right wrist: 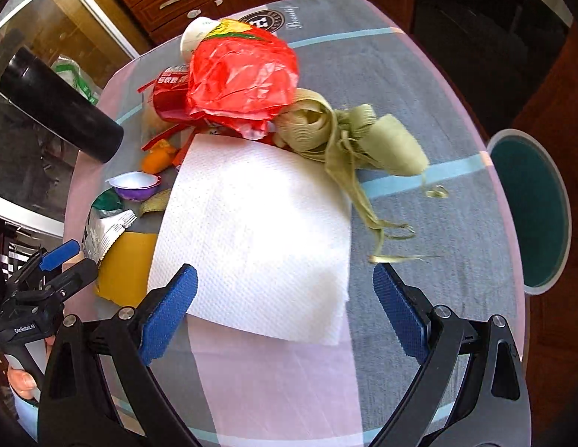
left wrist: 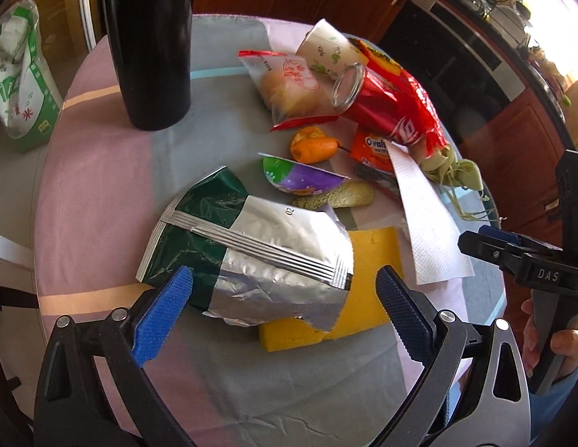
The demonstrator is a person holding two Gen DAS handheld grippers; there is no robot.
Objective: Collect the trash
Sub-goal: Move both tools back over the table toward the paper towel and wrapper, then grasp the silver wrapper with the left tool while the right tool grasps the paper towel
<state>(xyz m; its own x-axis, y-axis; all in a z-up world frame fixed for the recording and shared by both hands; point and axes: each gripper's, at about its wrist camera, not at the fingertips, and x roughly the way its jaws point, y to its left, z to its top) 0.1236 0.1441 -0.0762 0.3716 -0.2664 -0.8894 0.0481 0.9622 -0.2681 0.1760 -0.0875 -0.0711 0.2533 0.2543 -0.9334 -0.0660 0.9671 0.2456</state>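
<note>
Littered table (left wrist: pixel 102 193): left gripper (left wrist: pixel 285 290) fingers spread, seemingly above foil bag (left wrist: pixel 274 260); right gripper (right wrist: pixel 285 294) fingers spread over napkin (right wrist: pixel 259 231).

Yellow sponge (left wrist: pixel 367 260) half under foil bag (left wrist: pixel 274 260)

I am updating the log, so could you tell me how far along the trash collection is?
Nothing looks collected yet. The foil bag, red can, paper towel, orange peel and leaf wrappers all lie on the table. Neither gripper holds anything: the left gripper is open over the foil bag, and the right gripper is open over the paper towel. All the picking up remains.
</note>
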